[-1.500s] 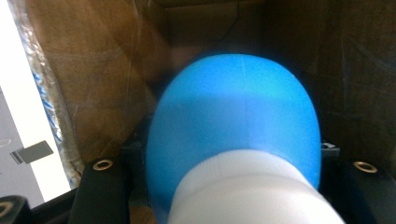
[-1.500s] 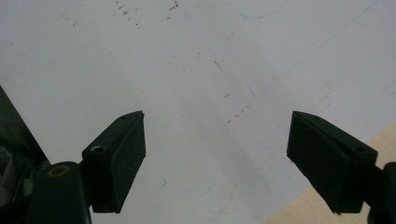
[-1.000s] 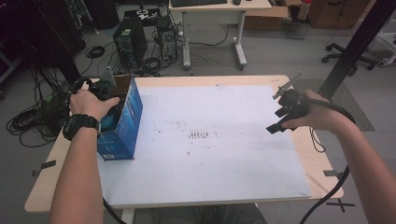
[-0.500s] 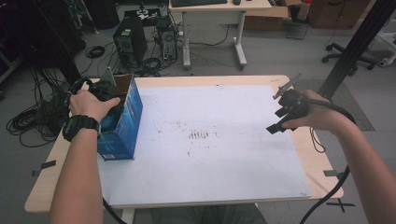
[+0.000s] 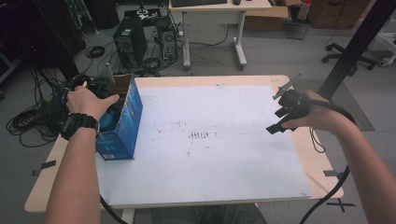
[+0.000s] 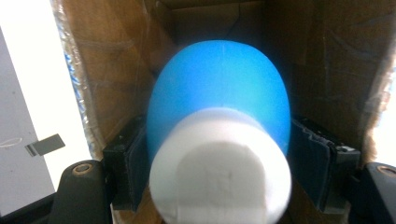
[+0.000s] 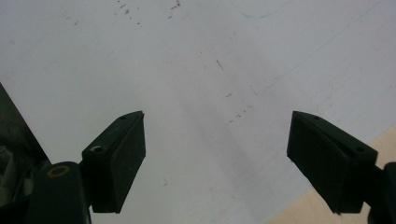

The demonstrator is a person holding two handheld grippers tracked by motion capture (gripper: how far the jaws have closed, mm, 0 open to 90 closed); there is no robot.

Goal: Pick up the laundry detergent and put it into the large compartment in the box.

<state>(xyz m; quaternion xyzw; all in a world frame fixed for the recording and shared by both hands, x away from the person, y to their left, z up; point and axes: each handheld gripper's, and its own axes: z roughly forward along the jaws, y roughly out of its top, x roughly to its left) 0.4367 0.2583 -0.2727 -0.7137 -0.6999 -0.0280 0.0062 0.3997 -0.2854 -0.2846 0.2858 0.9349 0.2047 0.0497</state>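
Work in hand: a blue bottle point(image 6: 219, 88) with a white cap point(image 6: 219, 168) going into, or coming out of, an open blue carton point(image 5: 122, 122); which of the two cannot be told.
Carton: upright near the table's point(image 5: 233, 196) left edge, mouth up.
Bottle: inside the carton, cap end toward the camera, long axis in line with the gripper.
Left gripper point(image 6: 219, 172): reaching into the carton; jaws have just been opening, bottle between them, pads point(image 6: 135, 158) just beside its sides, not clearly pressing.
Right gripper point(image 7: 215, 163): jaws wide apart, empty, above the right edge, well apart from the carton.
Nearer hand: the left.
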